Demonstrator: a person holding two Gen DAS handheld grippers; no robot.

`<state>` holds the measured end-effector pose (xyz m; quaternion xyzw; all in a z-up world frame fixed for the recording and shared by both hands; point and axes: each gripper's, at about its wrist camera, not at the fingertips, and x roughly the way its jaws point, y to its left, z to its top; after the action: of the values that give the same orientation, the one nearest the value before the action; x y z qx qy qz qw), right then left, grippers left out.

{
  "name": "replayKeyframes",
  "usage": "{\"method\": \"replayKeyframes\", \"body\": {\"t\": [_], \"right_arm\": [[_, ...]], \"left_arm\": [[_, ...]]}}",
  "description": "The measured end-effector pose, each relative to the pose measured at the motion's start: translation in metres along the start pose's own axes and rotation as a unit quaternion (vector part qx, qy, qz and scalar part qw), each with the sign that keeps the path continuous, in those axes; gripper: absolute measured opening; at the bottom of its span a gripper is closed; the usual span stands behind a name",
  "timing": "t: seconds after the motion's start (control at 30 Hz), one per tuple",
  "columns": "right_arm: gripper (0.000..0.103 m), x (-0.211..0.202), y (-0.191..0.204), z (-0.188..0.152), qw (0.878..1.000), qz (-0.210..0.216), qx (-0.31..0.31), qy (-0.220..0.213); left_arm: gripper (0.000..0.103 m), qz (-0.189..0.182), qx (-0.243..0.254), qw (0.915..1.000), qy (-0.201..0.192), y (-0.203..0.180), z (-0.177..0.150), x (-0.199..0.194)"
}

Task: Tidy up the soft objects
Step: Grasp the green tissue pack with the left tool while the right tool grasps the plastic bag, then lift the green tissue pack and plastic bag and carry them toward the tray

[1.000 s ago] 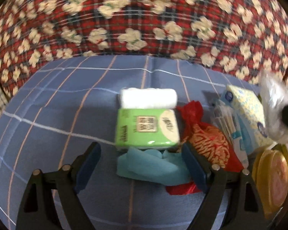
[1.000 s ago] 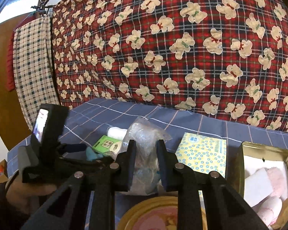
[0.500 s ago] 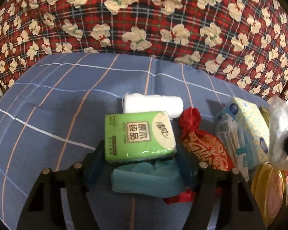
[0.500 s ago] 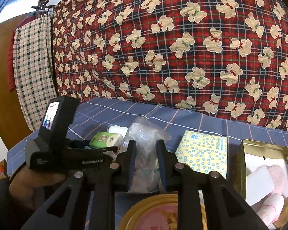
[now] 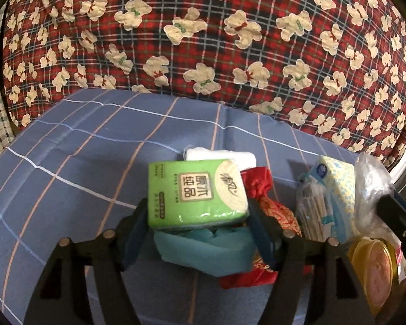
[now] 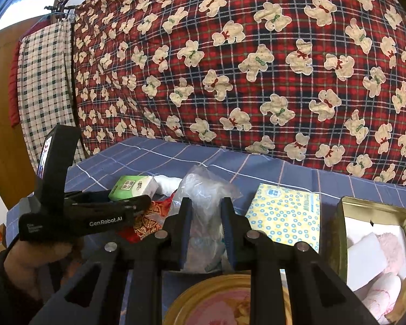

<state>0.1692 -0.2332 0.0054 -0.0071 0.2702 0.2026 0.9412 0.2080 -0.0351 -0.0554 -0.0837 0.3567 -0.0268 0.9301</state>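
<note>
The left gripper [image 5: 197, 216] is clamped on a green tissue pack [image 5: 196, 193], its jaws having just closed onto the pack's two sides; the pack is raised clear of the blue checked sheet [image 5: 67, 162]. Directly beneath it lies a teal cloth [image 5: 205, 249], with a white rolled towel [image 5: 230, 155] behind and a red patterned pouch [image 5: 273, 205] just beside, to the right. The right gripper [image 6: 204, 222] is pinched together on a clear plastic bag [image 6: 203, 189] — its pads press the crumpled film. A yellow dotted tissue pack [image 6: 284, 214] lies right of the bag, and beyond it an open gold tin [image 6: 341, 224] holds white and pink soft items. A round gold lid [image 6: 211, 303] sits below the right gripper.
</note>
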Motion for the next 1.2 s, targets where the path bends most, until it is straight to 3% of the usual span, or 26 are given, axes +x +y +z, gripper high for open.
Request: {"method": "replayKeyframes", "body": {"t": [0.33,0.53,0.73,0.93,1.2], "right_arm": [[0.024,0.0,0.0,0.0,1.0,0.0,0.0,0.0],[0.024,0.0,0.0,0.0,1.0,-0.001,0.0,-0.001],[0.024,-0.001,0.001,0.001,1.0,0.0,0.001,-0.004],[0.024,-0.003,0.001,0.001,1.0,0.001,0.0,-0.009],[0.024,-0.003,0.0,0.002,1.0,0.002,-0.001,-0.011]], "left_arm": [[0.071,-0.003,-0.005,0.9998,0.019,0.0,-0.001,0.003],[0.066,-0.015,-0.022,0.9994,0.02,0.009,-0.002,0.003],[0.065,-0.012,-0.031,0.9993,-0.015,0.013,-0.003,-0.011],[0.065,0.008,0.006,0.998,-0.062,-0.001,-0.001,-0.026],[0.065,0.031,0.036,0.9943,-0.095,-0.011,-0.001,-0.036]]}}
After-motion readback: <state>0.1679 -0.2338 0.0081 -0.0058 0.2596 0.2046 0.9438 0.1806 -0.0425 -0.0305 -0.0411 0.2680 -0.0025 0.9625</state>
